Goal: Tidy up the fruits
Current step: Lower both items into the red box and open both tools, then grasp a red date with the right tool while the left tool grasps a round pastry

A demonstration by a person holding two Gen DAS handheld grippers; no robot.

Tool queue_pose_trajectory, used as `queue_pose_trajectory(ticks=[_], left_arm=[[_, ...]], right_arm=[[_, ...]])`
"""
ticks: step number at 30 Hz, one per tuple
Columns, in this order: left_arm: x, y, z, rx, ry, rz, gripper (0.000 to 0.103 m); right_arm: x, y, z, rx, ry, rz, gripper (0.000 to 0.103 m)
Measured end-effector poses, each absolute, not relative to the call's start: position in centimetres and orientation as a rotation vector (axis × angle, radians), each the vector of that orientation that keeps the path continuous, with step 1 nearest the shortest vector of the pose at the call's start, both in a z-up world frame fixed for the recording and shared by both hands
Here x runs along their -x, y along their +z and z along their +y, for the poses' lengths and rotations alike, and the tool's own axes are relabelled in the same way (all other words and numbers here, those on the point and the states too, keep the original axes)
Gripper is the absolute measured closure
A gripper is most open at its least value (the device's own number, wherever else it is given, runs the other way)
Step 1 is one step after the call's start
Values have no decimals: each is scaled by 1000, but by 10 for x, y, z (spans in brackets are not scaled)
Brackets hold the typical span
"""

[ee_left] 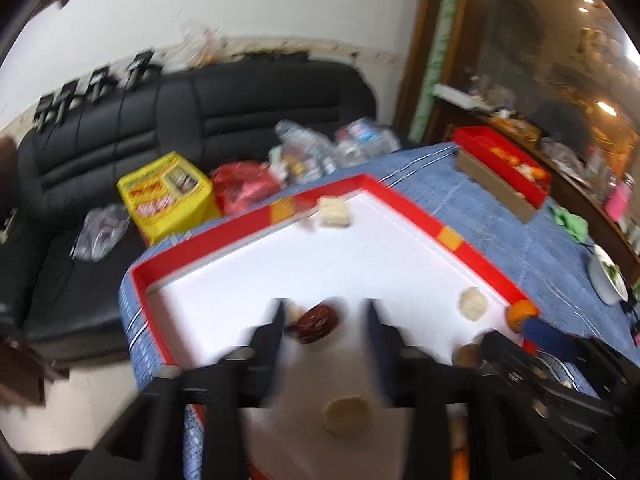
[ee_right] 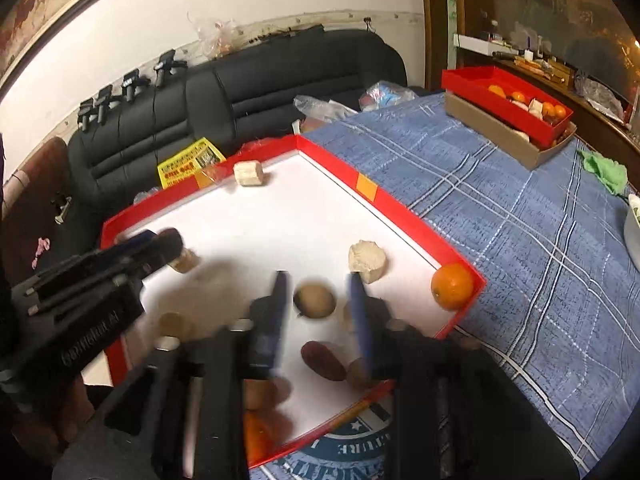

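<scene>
Your tray's red rim (ee_right: 404,206) bounds mostly bare white floor; both tongs, left gripper (ee_left: 326,316) and right gripper (ee_right: 318,280), gape, grasping nothing.

I see the tray (ee_right: 400,204) lying on the table (ee_right: 520,220), an orange (ee_right: 452,286) in its right corner. Behind, a sofa (ee_right: 280,80); far right, a box (ee_right: 508,96) holding what seem fruits.
</scene>
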State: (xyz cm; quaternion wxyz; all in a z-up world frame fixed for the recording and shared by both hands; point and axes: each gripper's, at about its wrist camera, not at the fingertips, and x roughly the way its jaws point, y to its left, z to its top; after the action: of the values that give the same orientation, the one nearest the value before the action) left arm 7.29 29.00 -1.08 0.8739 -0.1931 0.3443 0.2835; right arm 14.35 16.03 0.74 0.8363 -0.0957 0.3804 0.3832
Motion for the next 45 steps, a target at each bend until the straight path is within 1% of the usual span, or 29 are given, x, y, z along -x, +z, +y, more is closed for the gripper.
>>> queue_pose_trajectory(ticks=[1,2,6,9,14,16,18,20,23,26,27,31,35,39,42,43,44,45], left_arm=[[-71,-12,293,430,598,718,33],[-67,-11,294,452,605,699,31],[-57,-1,281,445,596,661,31],[-48,10,256,409,545,613,31],[-50,13,195,326,384,612,30],[-52,11,177,297,340,625,30],[-55,7,162,285,297,648,30],[-58,3,154,281,284,665,30],[-61,1,149,281,269,677,30],[-64,0,143,281,248,680,30],[-66,-1,140,277,237,683,30],[-83,-5,121,244,171,699,30],[-109,-13,95,210,105,737,30],[-143,-31,69,166,88,797,36],[-167,-48,61,157,101,890,44],[-174,-53,60,168,91,916,44],[-179,-56,57,159,102,920,44],[-181,-56,55,139,113,917,47]], right_arm=[[-142,8,157,204,804,801,44],[-140,11,149,198,805,788,44],[-134,25,105,173,759,735,44],[-126,28,50,159,690,720,44],[-129,-5,-16,190,551,833,45],[-132,-17,-24,202,535,874,51],[-134,-24,-25,218,538,891,53],[-137,-27,-18,228,550,893,59],[-146,-29,-4,242,570,894,61],[-154,-36,14,273,577,910,71],[-156,-37,16,270,578,905,80],[-157,-37,11,255,563,902,80],[-156,-36,-18,203,520,903,80],[-153,-31,-60,127,458,893,80],[-153,-25,-83,72,438,874,80],[-154,-23,-86,60,439,866,80],[-154,-21,-88,47,442,857,80],[-154,-19,-89,35,449,851,80]])
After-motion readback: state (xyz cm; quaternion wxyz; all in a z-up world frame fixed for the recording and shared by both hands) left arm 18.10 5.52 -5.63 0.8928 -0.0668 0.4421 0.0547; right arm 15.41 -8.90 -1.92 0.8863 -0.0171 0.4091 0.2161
